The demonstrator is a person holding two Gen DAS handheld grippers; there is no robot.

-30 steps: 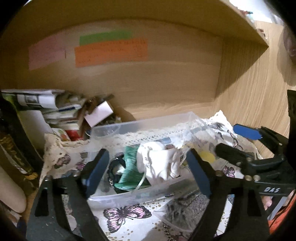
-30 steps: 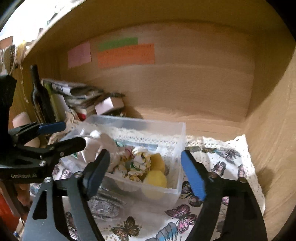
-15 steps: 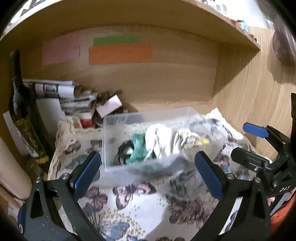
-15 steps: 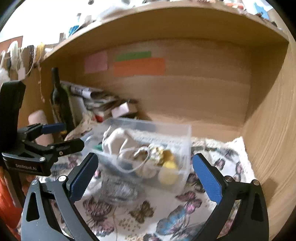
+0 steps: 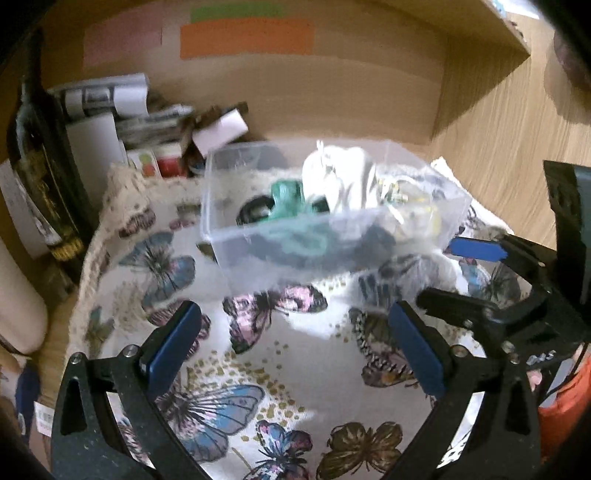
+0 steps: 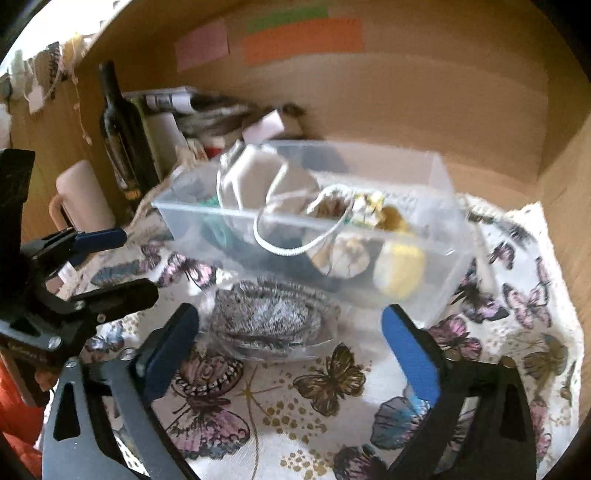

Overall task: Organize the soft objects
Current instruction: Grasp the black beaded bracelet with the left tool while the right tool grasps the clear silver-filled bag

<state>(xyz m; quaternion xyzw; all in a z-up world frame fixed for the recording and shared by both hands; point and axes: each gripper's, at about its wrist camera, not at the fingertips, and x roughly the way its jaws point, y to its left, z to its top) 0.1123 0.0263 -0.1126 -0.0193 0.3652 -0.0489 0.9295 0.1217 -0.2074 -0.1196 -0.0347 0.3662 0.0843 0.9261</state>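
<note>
From the left wrist view, a white cloth with printed butterflies [image 5: 295,354] covers the floor of a wooden shelf niche [image 5: 369,92]. On the back wall are three paper notes: one pink [image 5: 122,38], one green [image 5: 240,13], one orange [image 5: 246,38]. One dark bottle [image 5: 38,173] stands at the left, beside a pile of papers and small boxes [image 5: 147,122]. One clear plastic box [image 5: 258,251] sits on the cloth and holds the soft objects: a white piece [image 5: 343,177], a green piece [image 5: 286,195] and a black one [image 5: 255,214]; the picture is blurred. The left gripper [image 5: 295,343] is spread wide and holds nothing. The right gripper [image 5: 458,273] appears at the right edge, also spread apart.

From the right wrist view, the same box [image 6: 424,295] also shows two yellow balls [image 6: 400,269] and a white cord loop [image 6: 291,247]. One grey fuzzy item in a clear bag [image 6: 266,317] lies on the cloth just in front of the box, near the right gripper [image 6: 291,347], which is wide apart and empty. One pink mug [image 6: 83,199] stands left of the bottle [image 6: 123,133].
</note>
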